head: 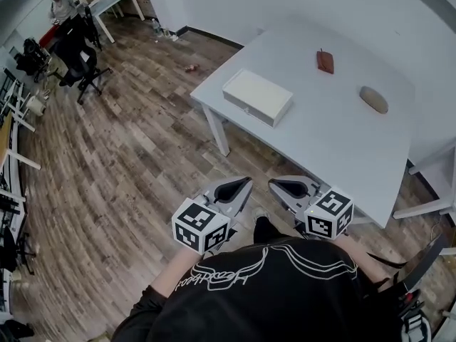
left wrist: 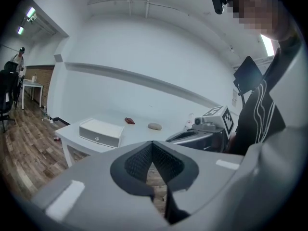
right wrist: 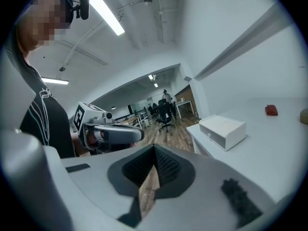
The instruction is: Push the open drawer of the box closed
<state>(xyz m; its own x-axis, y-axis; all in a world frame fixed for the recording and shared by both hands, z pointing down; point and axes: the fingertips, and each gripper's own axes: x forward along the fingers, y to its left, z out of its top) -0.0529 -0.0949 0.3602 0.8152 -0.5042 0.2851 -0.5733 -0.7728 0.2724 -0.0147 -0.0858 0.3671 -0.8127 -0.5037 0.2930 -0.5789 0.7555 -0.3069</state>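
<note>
The left hand-held gripper (head: 241, 184) and the right hand-held gripper (head: 279, 186) hang side by side, close to the person's black shirt with white line print (head: 274, 291), above the wood-plank floor (head: 128, 162). Both are well apart from the white rectangular surface (head: 335, 144) and touch nothing. In the left gripper view the left hand-held gripper's jaws stand pressed together with nothing between them; in the right gripper view the right hand-held gripper's jaws likewise meet at their tips, empty.

The white rectangular box (head: 258, 95) lies near the corner of the surface. Its drawer front with a small round knob (left wrist: 98, 138) faces the person and looks flush with the box. Farther back on the surface lie a small red-brown object (head: 325, 61) and a grey-tan oval object (head: 373, 99), apart from each other and from the box.
</note>
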